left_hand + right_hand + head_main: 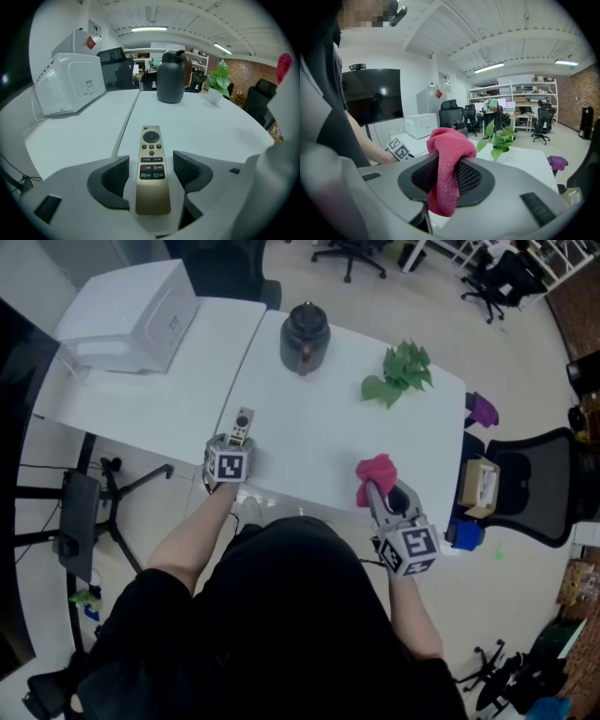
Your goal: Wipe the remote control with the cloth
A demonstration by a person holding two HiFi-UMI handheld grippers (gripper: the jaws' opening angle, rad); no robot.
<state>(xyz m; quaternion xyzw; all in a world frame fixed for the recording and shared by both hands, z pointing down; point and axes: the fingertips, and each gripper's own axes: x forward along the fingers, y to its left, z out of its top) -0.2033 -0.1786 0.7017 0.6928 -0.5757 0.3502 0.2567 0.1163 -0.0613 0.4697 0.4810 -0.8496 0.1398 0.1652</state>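
Saw a slim gold remote control (151, 187), dark round pad and coloured buttons facing up, lying flat near the white table's (206, 126) front edge, between the left gripper's (150, 158) spread jaws, untouched. Found the right gripper (446, 177) clenched on a bunched pink cloth (450, 145)

One slim gold remote control (152, 164). One crumpled pink cloth (447, 159). Two grey two-jaw handheld tools: a left gripper (151, 171) and a right gripper (449, 176), each carrying one black-and-white marker cube (228, 466). Two white tables (337, 432) pushed edge to edge. One dark rounded jug (305, 334), one green leafy plant (401, 371), one white boxy appliance (131, 315), one small purple object (482, 411). Probably four black office chairs (534, 479); the far ones blur together.
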